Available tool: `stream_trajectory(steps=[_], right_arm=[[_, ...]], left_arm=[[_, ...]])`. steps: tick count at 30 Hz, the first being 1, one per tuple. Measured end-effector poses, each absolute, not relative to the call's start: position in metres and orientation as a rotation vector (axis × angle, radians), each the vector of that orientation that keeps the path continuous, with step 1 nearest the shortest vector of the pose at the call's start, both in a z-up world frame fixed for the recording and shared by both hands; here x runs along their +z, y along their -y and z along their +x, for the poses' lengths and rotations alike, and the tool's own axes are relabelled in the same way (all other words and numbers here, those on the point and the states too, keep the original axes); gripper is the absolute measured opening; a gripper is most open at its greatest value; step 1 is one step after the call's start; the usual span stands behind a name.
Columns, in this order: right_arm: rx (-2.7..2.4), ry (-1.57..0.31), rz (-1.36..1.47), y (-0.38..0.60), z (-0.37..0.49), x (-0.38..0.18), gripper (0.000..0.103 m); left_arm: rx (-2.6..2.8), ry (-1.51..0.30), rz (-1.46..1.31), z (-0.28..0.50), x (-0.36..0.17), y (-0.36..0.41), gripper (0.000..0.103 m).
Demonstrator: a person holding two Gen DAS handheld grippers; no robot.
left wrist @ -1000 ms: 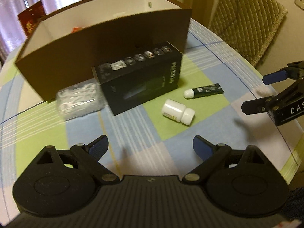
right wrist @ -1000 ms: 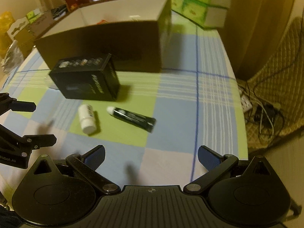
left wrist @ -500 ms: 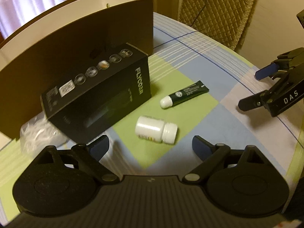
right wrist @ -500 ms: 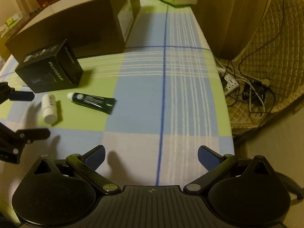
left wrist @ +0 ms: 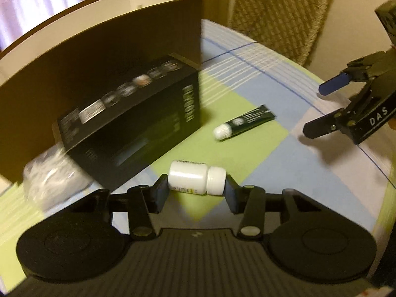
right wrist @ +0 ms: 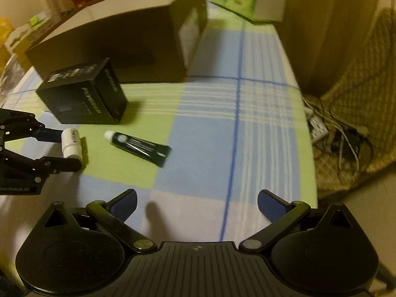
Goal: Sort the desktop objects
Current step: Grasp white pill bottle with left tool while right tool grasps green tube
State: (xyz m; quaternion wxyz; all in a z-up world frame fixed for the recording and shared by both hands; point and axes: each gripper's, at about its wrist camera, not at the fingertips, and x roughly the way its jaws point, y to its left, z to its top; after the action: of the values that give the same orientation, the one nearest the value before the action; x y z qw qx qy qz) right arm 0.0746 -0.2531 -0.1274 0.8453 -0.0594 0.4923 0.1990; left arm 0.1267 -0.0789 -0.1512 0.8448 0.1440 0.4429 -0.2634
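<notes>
Gripping: left gripper (left wrist: 197,185) clamping white bottle (left wrist: 196,177) end to end, lying between pads
Idling: right gripper (right wrist: 196,204) spread wide, tube (right wrist: 138,147) lying ahead-left

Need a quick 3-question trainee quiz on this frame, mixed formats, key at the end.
1. True or false: the left claw has closed on the white bottle, one pad at its base and one at its cap.
2. Multiple choice: the dark green tube is A) inside the brown box; B) lying flat on the checked tablecloth; C) held in the right claw.
3. Fill in: the item standing directly against the brown box's front wall is the ____.

Key: 1 true. 2 B. 3 black carton.
</notes>
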Motion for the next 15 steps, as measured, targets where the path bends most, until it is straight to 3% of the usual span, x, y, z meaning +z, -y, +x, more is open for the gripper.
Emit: stream_trajectory(steps=[9,15], right_arm=[[0.612,-0.947,-0.265,0.213,0.081,-0.126,0.100],[0.767,-0.875,-0.409,0.186,0.094,-0.136,0.073]], left_arm=[[-0.370,-0.988,0.156,0.125,-0.145,0.025,0.042],[-0.300,-0.996,0.121,0.123,-0.141,0.005,0.042]])
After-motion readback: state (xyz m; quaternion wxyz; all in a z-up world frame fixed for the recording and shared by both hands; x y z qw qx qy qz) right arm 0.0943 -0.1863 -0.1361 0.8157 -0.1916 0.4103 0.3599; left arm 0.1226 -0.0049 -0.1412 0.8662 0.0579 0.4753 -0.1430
